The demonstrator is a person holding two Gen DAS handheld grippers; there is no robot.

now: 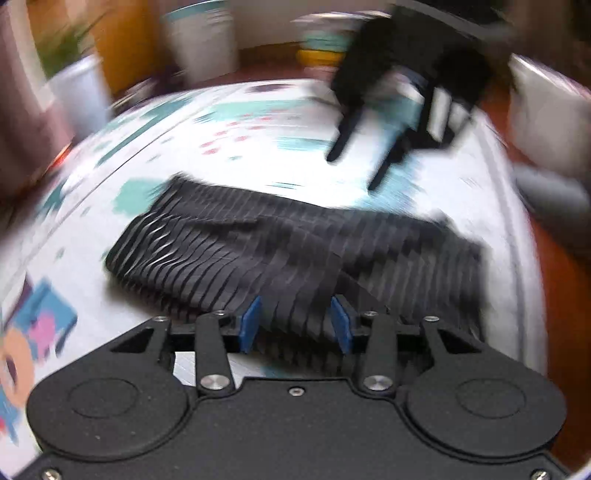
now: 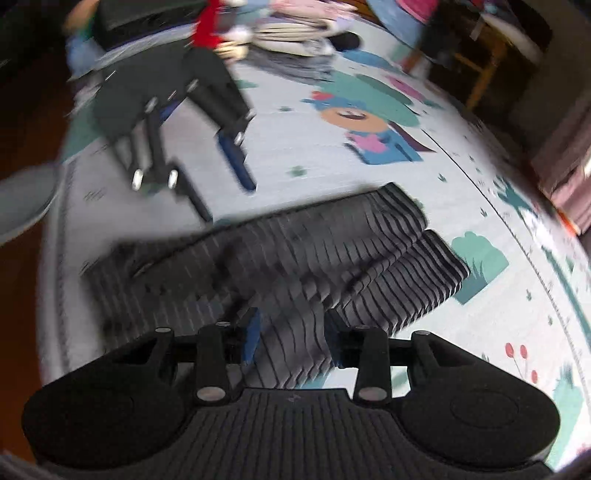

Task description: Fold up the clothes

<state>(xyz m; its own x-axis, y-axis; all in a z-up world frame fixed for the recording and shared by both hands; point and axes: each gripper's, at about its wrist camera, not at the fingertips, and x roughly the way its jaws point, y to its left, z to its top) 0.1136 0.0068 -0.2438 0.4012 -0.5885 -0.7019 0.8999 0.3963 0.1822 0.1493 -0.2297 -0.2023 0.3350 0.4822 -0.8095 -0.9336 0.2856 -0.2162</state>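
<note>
A dark grey garment [image 1: 280, 254] lies folded in a long band on a white play mat [image 1: 258, 122] with cartoon prints. My left gripper [image 1: 295, 325] is open just above the garment's near edge, blue pads either side of the cloth. My right gripper [image 2: 291, 339] is open over the opposite edge of the same garment [image 2: 295, 254]. Each gripper shows in the other view, raised above the mat: the right one in the left wrist view [image 1: 354, 173], the left one in the right wrist view [image 2: 229, 195]. Both views are motion blurred.
A white plant pot [image 1: 79, 92] and a white bin [image 1: 203, 40] stand beyond the mat. A pile of folded clothes [image 2: 295, 33] lies at the mat's far end. A wooden chair [image 2: 484, 66] stands at the right. Red-brown floor [image 1: 565, 295] borders the mat.
</note>
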